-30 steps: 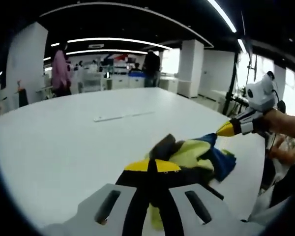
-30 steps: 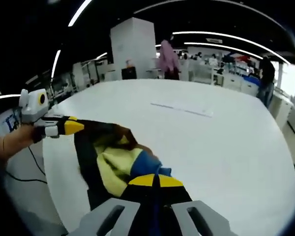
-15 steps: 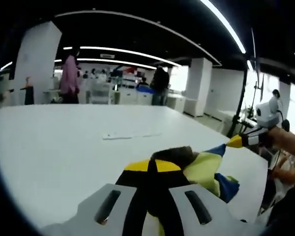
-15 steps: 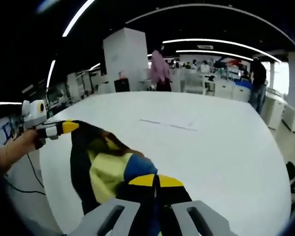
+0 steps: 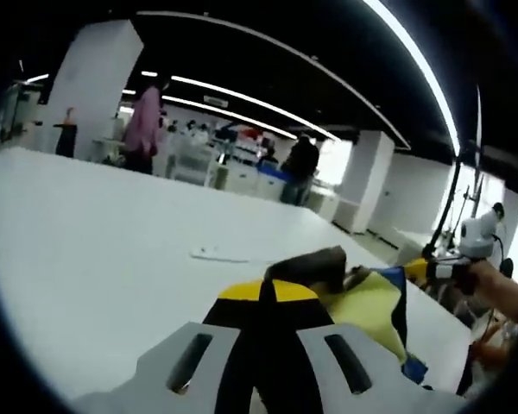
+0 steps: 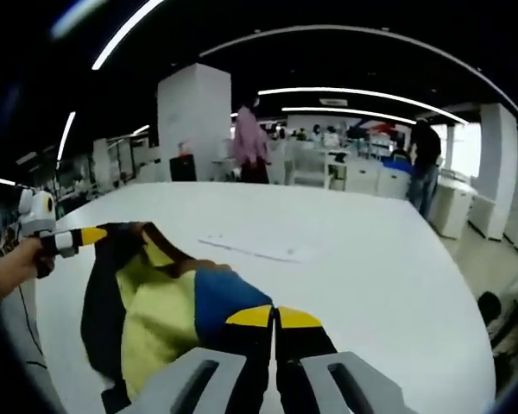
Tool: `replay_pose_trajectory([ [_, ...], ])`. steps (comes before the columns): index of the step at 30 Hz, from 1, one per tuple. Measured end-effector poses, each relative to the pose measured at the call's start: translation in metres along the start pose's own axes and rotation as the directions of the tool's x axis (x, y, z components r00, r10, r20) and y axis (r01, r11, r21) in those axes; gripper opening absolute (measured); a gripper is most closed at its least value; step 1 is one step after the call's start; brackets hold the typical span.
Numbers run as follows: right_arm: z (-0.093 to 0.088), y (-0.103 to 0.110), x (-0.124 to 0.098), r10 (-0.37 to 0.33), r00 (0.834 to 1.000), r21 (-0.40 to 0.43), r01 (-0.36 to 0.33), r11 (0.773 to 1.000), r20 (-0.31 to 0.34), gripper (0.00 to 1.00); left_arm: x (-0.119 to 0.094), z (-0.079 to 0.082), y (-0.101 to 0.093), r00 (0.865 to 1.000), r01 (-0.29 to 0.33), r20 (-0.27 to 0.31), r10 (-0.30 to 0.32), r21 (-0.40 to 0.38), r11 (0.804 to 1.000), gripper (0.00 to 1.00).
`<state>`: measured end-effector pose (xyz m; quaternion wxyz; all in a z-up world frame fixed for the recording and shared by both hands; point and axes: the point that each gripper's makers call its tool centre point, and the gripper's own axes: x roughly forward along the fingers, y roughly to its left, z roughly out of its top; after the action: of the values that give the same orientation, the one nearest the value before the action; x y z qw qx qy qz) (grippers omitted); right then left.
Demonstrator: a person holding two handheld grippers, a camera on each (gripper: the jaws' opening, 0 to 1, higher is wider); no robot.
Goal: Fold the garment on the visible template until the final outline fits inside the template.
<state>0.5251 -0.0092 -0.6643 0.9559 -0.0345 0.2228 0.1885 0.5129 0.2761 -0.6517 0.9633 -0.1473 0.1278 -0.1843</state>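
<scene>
A yellow, blue and black garment (image 5: 363,304) hangs stretched between my two grippers above the white table (image 5: 86,250). My left gripper (image 5: 268,289) is shut on its dark edge. My right gripper (image 5: 417,268), held by a hand, pinches the far corner at the right. In the right gripper view the garment (image 6: 160,315) spreads from my right gripper (image 6: 274,316), shut on the blue part, over to my left gripper (image 6: 93,235) at the left. The template (image 6: 252,247) shows as a thin pale outline flat on the table beyond the cloth, and as a template mark (image 5: 218,255) ahead of the left jaws.
The white table (image 6: 380,276) stretches wide beyond the template. A person in pink (image 5: 143,121) and a person in dark clothes (image 5: 300,166) stand past its far edge, among white pillars and benches. A stand with cables (image 5: 453,207) rises at the right.
Both grippers have risen and drawn apart, so the bunched garment is lifted off the table and pulled flatter between them. Both views have tilted, showing more of the room.
</scene>
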Motion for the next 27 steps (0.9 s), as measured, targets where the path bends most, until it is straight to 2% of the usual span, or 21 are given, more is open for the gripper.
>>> replay_pose_trajectory([
  [5,-0.006,-0.014,0.035,-0.026,0.999,0.021,0.027,0.999,-0.018,0.00,0.026,-0.016,0.016,0.999,-0.016,-0.039,0.015,-0.034,0.999,0.00],
  [9,-0.017,-0.022,0.059,-0.035,0.998,0.053,0.038,0.998,-0.049,0.00,0.045,-0.030,0.034,0.997,-0.052,-0.064,0.053,0.009,0.999,0.00],
  [16,-0.032,-0.032,0.097,-0.049,0.995,0.082,0.056,0.995,-0.086,0.00,0.071,-0.046,0.048,0.994,-0.061,-0.096,0.060,-0.012,0.998,0.00],
  [21,-0.042,-0.035,0.116,-0.043,0.992,0.104,0.056,0.993,-0.121,0.00,0.083,-0.060,0.061,0.986,-0.085,-0.145,0.085,0.002,0.996,0.00],
  [27,-0.056,-0.036,0.128,-0.035,0.985,0.081,0.049,0.995,-0.170,0.00,0.089,-0.069,0.069,0.979,-0.085,-0.183,0.088,0.020,0.996,0.00],
])
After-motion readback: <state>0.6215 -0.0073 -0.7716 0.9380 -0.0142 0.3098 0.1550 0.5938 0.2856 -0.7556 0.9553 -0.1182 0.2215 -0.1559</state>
